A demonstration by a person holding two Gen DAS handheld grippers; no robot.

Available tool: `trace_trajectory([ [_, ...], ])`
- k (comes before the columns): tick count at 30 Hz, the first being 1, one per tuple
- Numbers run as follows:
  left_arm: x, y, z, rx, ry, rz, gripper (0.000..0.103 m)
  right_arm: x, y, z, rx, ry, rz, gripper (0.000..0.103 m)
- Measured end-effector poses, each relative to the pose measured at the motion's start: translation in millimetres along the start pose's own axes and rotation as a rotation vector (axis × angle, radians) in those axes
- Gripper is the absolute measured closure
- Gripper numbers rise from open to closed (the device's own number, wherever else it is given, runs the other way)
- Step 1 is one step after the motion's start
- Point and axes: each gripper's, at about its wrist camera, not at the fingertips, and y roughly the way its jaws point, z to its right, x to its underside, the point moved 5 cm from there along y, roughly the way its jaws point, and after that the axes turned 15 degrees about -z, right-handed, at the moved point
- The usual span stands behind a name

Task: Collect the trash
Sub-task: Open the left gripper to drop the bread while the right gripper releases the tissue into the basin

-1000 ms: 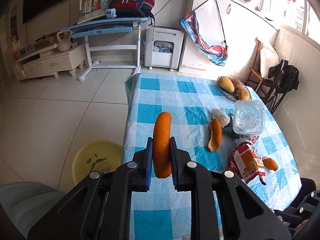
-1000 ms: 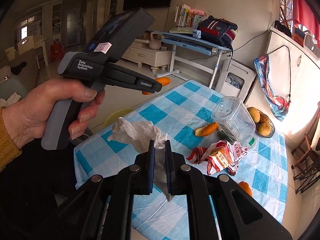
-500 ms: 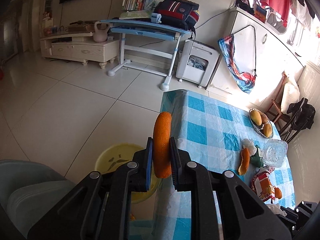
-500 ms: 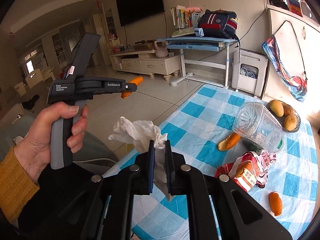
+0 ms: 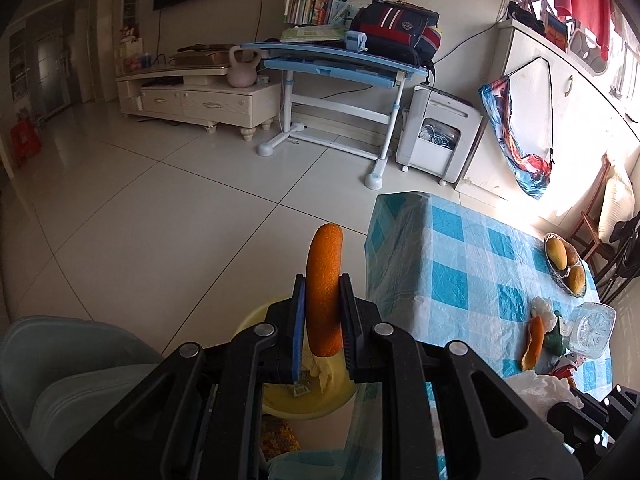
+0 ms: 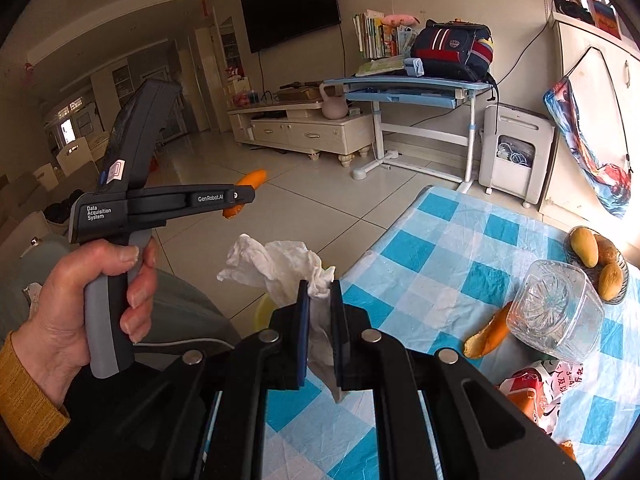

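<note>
**Desk:** What did each claw hold, left to right?

**Photographer:** The left gripper [image 5: 323, 312] was clamped on an orange peel [image 5: 324, 284], poised above the yellow basin [image 5: 276, 404] on the floor just beside the table [image 5: 460, 248]; the right gripper [image 6: 319, 332] was pinched tight on a crumpled tissue [image 6: 276, 268], held over the table's near edge, the basin's rim just showing beyond it.

**Desk:** How far along was the collecting?

**Photographer:** By my reading, mid-way; some scraps already lay in the basin, two pieces were in the claws but not dropped; on the table remained a second peel [image 6: 486, 334], a red snack wrapper [image 6: 540, 388], a clear plastic bottle [image 6: 556, 312] on its side touching that peel, and a small orange scrap [image 6: 566, 448] at the table's near right corner.

**Desk:** And the setting?

**Photographer:** The table wore a blue-and-white checked cover; a dish of mangoes [image 6: 596, 256] sat at its far right edge; beyond the table, pale floor tiles ran to a cream TV cabinet [image 5: 200, 100], then a blue desk [image 5: 340, 64] bearing a backpack, then a white appliance [image 5: 440, 140] nearest the table's far end.
</note>
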Motion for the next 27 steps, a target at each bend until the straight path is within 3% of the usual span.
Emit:
trace_trajectory([
  [9, -14.5, 26.5, -26.6, -0.038, -0.110, -0.059, 0.086, -28.0, 38.0, -5.2, 0.011, -0.041, -0.041, 0.093],
  [11, -18.1, 32.2, -32.9, -0.035, -0.146, -0.072, 0.077, -34.7, 48.5, -6.5, 0.012, -0.055, -0.057, 0.093],
  [13, -20.5, 33.8, -40.6, -0.041, -0.188, -0.067, 0.060, -40.5, 58.9, -9.0, 0.012, -0.070, -0.073, 0.093],
  [16, -21.3, 31.2, -53.1, -0.038, -0.246, -0.046, 0.049, -48.3, 77.0, -11.2, 0.008, -0.088, -0.098, 0.093],
  [22, -20.3, 22.4, -71.5, -0.032, -0.333, -0.004, 0.039, -58.5, 112.8, -13.2, -0.014, -0.079, -0.141, 0.093],
  [27, -22.3, 19.6, -68.1, -0.044, -0.320, 0.010, 0.035, -60.6, 135.5, -11.3, -0.051, -0.043, -0.178, 0.089],
])
